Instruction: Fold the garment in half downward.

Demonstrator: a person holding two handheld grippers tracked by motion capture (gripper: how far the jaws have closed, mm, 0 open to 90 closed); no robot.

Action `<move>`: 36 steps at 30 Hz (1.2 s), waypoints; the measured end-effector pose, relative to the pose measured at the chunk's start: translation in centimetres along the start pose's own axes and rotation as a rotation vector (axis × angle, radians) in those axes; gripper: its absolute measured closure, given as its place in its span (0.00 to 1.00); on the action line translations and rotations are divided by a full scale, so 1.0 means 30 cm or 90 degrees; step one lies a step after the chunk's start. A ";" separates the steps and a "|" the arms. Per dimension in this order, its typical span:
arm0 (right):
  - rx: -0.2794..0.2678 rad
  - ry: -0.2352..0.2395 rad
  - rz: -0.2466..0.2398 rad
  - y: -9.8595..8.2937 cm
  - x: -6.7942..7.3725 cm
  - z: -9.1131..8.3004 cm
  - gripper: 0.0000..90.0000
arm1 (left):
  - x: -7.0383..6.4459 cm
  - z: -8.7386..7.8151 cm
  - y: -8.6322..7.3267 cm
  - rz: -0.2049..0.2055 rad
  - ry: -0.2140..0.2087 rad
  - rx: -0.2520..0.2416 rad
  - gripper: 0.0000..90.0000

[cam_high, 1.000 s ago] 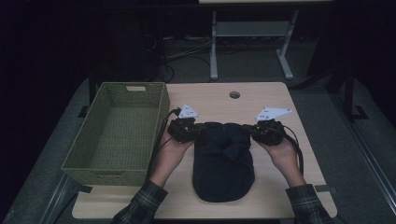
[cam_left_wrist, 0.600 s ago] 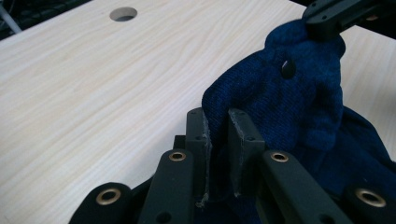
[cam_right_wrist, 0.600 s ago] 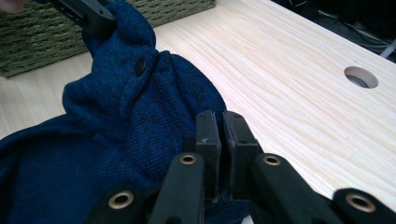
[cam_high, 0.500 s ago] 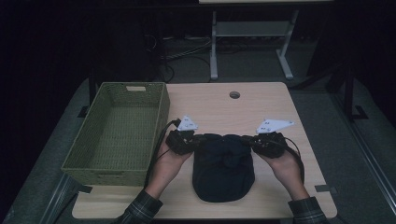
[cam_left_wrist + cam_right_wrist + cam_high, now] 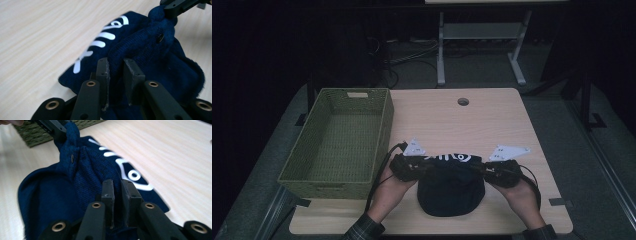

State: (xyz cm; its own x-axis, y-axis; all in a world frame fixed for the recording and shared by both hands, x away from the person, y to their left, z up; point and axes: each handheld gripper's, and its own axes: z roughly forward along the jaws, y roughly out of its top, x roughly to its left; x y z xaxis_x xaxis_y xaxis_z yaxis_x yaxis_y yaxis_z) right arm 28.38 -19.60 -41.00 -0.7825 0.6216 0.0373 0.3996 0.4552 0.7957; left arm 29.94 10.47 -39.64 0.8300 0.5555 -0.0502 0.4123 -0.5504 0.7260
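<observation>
A dark navy knitted garment [image 5: 451, 189] with white lettering lies bunched on the near middle of the wooden table [image 5: 492, 120]. My left gripper [image 5: 426, 168] is shut on a fold of the garment's left edge; in the left gripper view the cloth [image 5: 155, 65] sits pinched between its jaws [image 5: 115, 63]. Across from it, my right gripper [image 5: 478, 170] is shut on the right edge, with fabric [image 5: 50, 192] clamped between its jaws [image 5: 117, 184]. Each gripper view shows the other gripper holding the far corner [image 5: 180, 5] [image 5: 53, 127]. A small metal eyelet shows on the raised fold.
A green woven basket [image 5: 342, 135], with nothing in it, stands on the table's left side, close to my left hand. A round cable hole [image 5: 463, 101] sits near the far edge. Behind the table are a metal stand and cables on the floor.
Both grippers have drawn back toward the person, carrying the garment's far edge with them. The garment is folded shorter and its white lettering now faces up.
</observation>
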 end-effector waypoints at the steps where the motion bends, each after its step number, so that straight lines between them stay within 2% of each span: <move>1: 0.000 0.000 0.000 0.000 0.000 0.000 0.89 | 0.000 0.000 0.000 0.000 0.000 0.000 0.82; 8: -0.007 0.023 0.018 -0.051 0.035 -0.015 0.84 | -0.021 -0.007 -0.052 -0.015 -0.017 0.007 0.80; 9: -0.008 0.029 0.023 -0.066 0.044 -0.021 0.83 | -0.032 -0.005 -0.076 -0.020 -0.034 0.019 0.78; 15: -0.011 0.043 0.025 -0.101 0.068 -0.040 0.78 | -0.051 -0.005 -0.106 -0.022 -0.046 0.026 0.75; 18: -0.012 0.048 0.028 -0.107 0.073 -0.048 0.76 | -0.057 -0.014 -0.108 -0.025 -0.051 0.023 0.73; 19: -0.023 0.055 0.032 -0.107 0.078 -0.061 0.72 | -0.063 -0.028 -0.109 -0.025 -0.052 0.017 0.71; 21: -0.029 0.054 0.035 -0.106 0.081 -0.070 0.71 | -0.065 -0.035 -0.110 -0.031 -0.056 0.013 0.71; 24: -0.045 0.047 0.032 -0.099 0.087 -0.109 0.70 | -0.064 -0.061 -0.110 -0.033 -0.058 0.005 0.71; 26: -0.062 0.044 0.031 -0.089 0.087 -0.137 0.70 | -0.063 -0.096 -0.103 -0.036 -0.056 -0.014 0.71; 28: -0.080 0.041 0.026 -0.076 0.089 -0.165 0.71 | -0.062 -0.114 -0.097 -0.037 -0.053 -0.023 0.72; 30: -0.084 0.039 0.026 -0.072 0.089 -0.173 0.72 | -0.060 -0.133 -0.089 -0.037 -0.048 -0.032 0.74; 31: -0.089 0.034 0.021 -0.060 0.085 -0.188 0.76 | -0.056 -0.144 -0.083 -0.035 -0.048 -0.038 0.79; 32: -0.089 0.034 0.021 -0.060 0.085 -0.188 0.76 | -0.054 -0.150 -0.078 -0.036 -0.047 -0.042 0.79; 33: -0.085 0.028 0.019 -0.050 0.075 -0.185 0.81 | -0.052 -0.154 -0.071 -0.035 -0.044 -0.046 0.86; 36: -0.074 0.026 0.018 -0.038 0.050 -0.157 0.90 | -0.039 -0.150 -0.045 -0.029 -0.038 -0.048 0.94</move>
State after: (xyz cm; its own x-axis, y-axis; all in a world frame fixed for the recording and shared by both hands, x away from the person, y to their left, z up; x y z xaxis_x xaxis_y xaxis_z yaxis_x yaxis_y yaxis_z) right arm 24.51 -22.18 -39.01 -0.7917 0.6051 0.0837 0.3657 0.3596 0.8585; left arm 26.71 13.38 -37.49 0.8333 0.5389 -0.1235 0.4224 -0.4764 0.7712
